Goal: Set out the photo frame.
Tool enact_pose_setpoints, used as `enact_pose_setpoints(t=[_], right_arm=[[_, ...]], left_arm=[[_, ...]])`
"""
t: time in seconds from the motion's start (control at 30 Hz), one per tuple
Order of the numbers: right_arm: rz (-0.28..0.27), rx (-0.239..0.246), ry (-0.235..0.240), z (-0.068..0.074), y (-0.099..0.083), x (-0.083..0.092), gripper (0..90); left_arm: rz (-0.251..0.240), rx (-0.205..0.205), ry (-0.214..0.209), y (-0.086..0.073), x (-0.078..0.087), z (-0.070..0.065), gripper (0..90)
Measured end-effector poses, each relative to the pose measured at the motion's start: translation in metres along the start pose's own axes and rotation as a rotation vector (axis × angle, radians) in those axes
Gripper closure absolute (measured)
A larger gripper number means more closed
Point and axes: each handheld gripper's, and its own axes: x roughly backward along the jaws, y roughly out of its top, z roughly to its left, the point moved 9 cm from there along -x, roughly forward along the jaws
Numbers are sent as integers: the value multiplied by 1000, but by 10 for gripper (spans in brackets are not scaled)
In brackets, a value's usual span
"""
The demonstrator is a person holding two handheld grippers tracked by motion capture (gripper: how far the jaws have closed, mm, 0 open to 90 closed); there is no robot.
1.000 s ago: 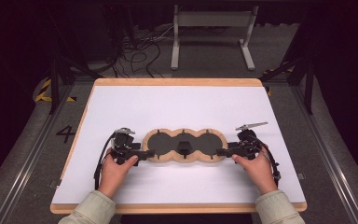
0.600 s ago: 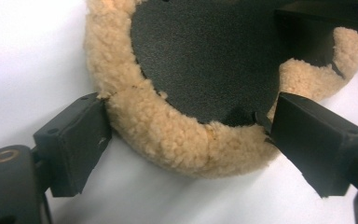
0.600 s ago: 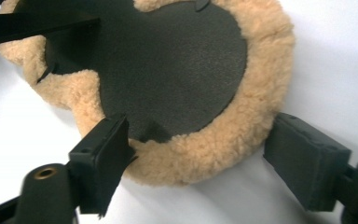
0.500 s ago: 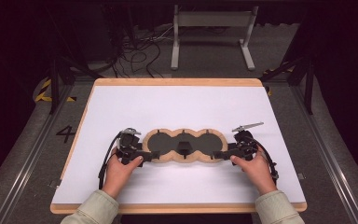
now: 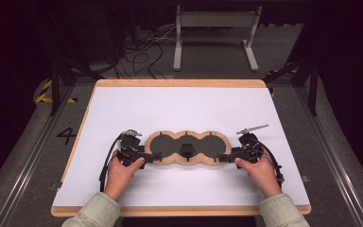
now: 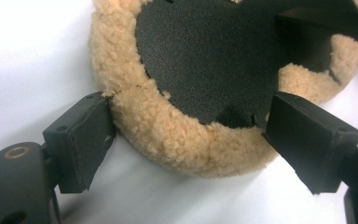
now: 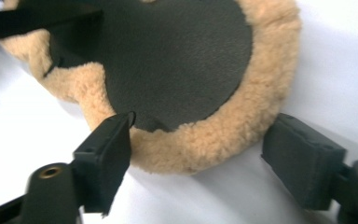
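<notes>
Lying at centre frame on the white tabletop (image 5: 179,113), a fleece-rimmed three-lobed pad (image 5: 187,159) sits between left tongs (image 5: 147,155) and right tongs (image 5: 223,158), both spread open around its ends, gripping nothing.

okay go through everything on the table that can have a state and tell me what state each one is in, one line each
Fleece-edged pad: lying flat on the white table, black side up, unfolded.
Left gripper: open, jaws straddling the pad's left end.
Right gripper: open, jaws straddling the pad's right end.
Small black clip: resting on the middle lobe.
</notes>
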Motion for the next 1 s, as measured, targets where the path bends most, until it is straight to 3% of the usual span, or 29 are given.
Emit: enact_pose_setpoints(t=[0.1, 0.2, 0.27, 0.43, 0.63, 1.0], right_arm=[[-14, -33, 23, -3, 1, 2, 307], [-28, -68, 33, -6, 1, 4, 375], [-39, -86, 40, -7, 0, 5, 408], [-59, -95, 40, -5, 1, 8, 448], [-158, -137, 66, -1, 9, 23, 556], [-204, -84, -13, 2, 15, 33, 669]], left_arm=[[-6, 13, -4, 1, 0, 0, 172], [-2, -12, 50, 0, 0, 1, 204], [0, -11, 54, 0, 0, 1, 223], [3, -15, 60, -1, 2, 2, 233], [-7, -27, 81, 0, 6, 3, 254], [-84, -44, 125, 6, 17, 1, 393]])
